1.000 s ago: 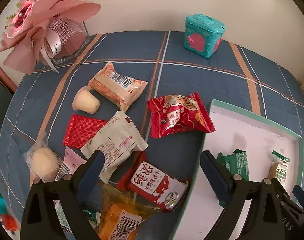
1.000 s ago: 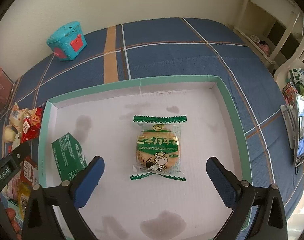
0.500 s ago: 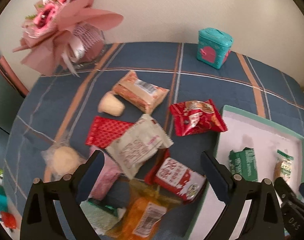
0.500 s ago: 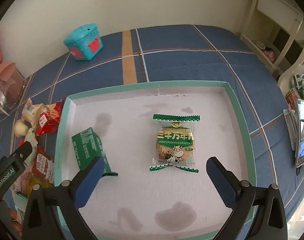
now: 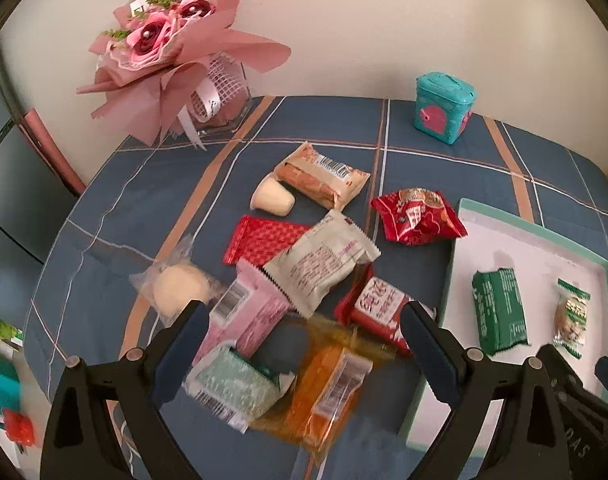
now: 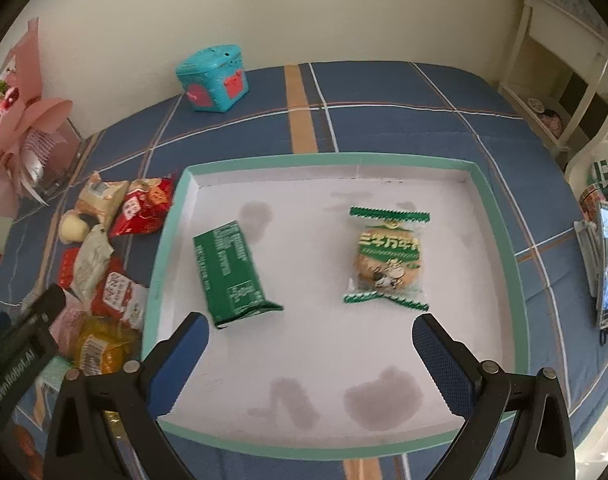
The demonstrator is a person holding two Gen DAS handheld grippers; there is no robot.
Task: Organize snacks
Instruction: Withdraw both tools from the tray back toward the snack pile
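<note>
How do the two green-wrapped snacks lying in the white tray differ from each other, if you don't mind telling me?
The dark green packet is opaque, rectangular and printed with small text; the round biscuit pack is partly clear, showing the biscuit. The dark green packet lies tilted near the tray's left wall; the round biscuit pack lies nearly square, further right. The biscuit pack has zigzag green ends. Both lie flat in the tray, untouched by either gripper.

A plain cream wall [image 6: 304,12] stands behind the surface, which wears a blue plaid cloth with orange and white stripes [image 6: 384,120]. Beyond it, off to the right side, stands pale cream wooden shelf furniture [image 6: 560,68]. Soft, even light fills the room.
</note>
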